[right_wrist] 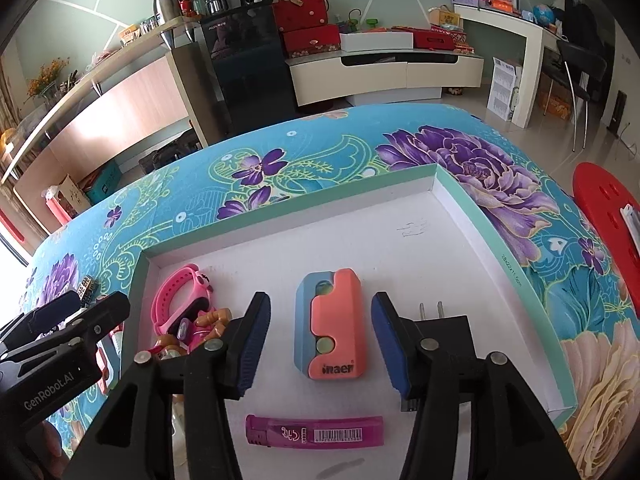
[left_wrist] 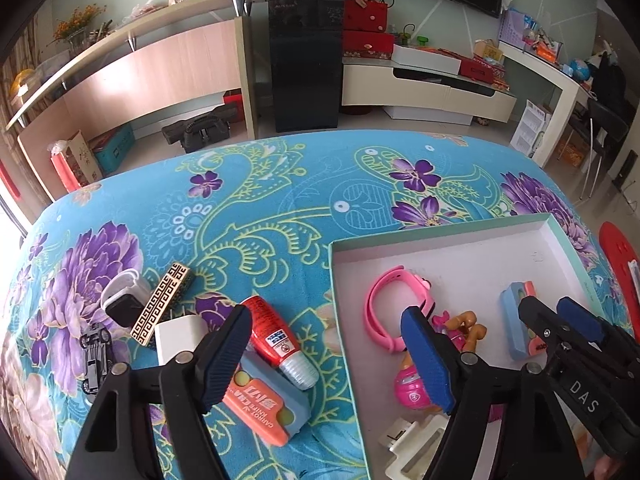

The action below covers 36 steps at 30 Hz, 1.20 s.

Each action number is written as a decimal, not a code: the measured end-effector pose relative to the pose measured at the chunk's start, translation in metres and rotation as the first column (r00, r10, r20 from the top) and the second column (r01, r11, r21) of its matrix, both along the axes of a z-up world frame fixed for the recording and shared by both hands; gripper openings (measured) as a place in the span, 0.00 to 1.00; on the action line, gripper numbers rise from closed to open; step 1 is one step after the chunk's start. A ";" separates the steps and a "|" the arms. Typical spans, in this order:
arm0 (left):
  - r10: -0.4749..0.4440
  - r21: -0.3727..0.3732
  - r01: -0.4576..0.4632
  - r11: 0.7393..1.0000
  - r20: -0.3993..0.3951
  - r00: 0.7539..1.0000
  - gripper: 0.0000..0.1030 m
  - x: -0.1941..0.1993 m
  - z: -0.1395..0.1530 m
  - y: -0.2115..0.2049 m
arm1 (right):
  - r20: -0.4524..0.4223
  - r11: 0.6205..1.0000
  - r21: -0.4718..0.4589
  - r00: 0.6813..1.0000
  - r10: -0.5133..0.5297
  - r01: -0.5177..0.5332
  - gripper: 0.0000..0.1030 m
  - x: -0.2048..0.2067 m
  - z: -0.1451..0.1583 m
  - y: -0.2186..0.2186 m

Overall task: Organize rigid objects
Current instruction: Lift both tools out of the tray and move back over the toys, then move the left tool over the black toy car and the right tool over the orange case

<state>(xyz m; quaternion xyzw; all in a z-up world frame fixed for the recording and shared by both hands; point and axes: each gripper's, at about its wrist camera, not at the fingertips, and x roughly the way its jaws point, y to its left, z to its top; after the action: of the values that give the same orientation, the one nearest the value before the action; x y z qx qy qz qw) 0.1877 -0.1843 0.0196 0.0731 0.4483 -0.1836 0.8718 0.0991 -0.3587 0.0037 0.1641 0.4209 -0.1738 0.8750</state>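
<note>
While our right tool point(right_wrist: 320, 336) stands spread around the salmon-and-blue case point(right_wrist: 329, 336) on the tray point(right_wrist: 472, 184) floor, pads clear, our left tool point(left_wrist: 326, 356), also spread and empty, straddles the tray's edge, seemingly heading for bench clutter like the red tube point(left_wrist: 276, 336).

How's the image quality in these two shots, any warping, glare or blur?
Left wrist view: strong fisheye bending of the table edge, dark corners, bright daylight at far left. Right wrist view: same bending, the tray rim bows, contents sharp, no glare.
</note>
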 end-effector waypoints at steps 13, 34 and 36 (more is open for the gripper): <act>0.080 0.030 -0.080 0.996 0.007 0.997 1.00 0.001 -0.010 0.021 | -0.036 1.000 -0.027 0.999 -0.013 0.012 0.84 0.004 -0.005 0.002; 0.247 0.037 -0.248 0.968 0.038 0.968 1.00 -0.004 0.002 0.103 | 0.047 0.985 -0.063 0.985 0.166 -0.163 0.85 0.024 0.016 0.069; 0.283 0.035 -0.284 0.958 0.039 0.958 1.00 -0.004 0.003 0.118 | 0.058 0.974 -0.054 0.973 0.223 -0.220 0.85 0.029 0.015 0.085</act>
<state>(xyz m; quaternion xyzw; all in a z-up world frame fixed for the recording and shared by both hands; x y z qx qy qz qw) 0.1837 -0.0664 0.0223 0.0286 0.4431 -0.0467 0.8948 0.1277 -0.2737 0.0191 0.1008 0.4041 -0.0796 0.9057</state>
